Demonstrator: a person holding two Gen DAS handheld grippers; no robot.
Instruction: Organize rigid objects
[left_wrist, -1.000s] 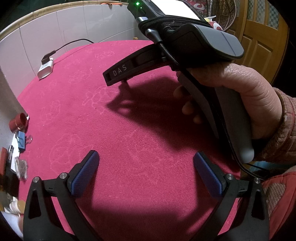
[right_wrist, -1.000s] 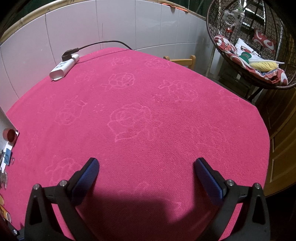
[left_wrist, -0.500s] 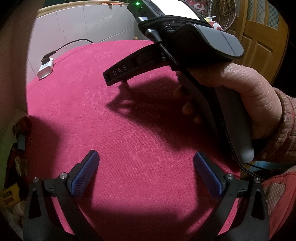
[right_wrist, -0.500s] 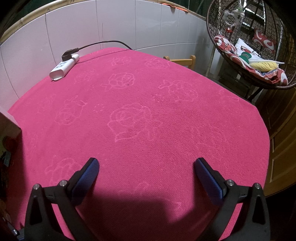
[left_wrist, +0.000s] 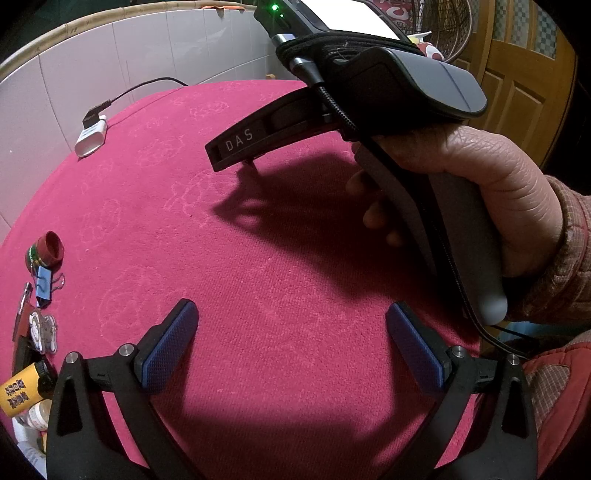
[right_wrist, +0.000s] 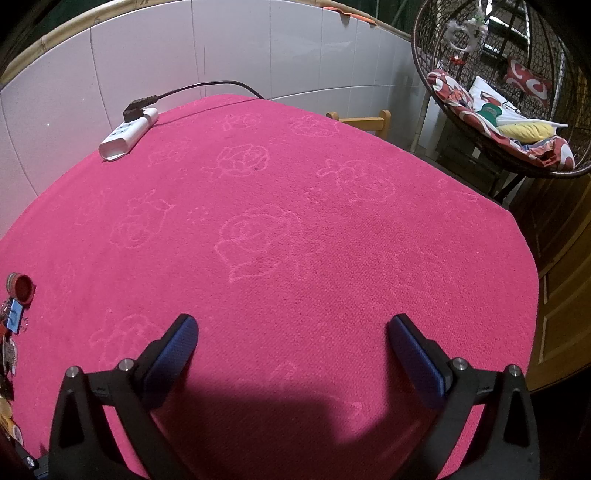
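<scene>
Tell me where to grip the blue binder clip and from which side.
Grip the binder clip across its blue body with the left gripper, coming from above. The wire handles stick out sideways and would likely slip; neighbouring items crowd it along the table edge.

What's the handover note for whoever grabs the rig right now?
Left tool: open, empty, over the pink tablecloth.
Right tool: open, empty, held in a hand over the same cloth.
Items sit clustered at the table's left edge: red cap, blue binder clip, yellow bottle, a few small pieces I cannot identify.
Power strip at the far edge, plugged in.
Done: nothing visibly sorted.
Left: all of it.
</scene>
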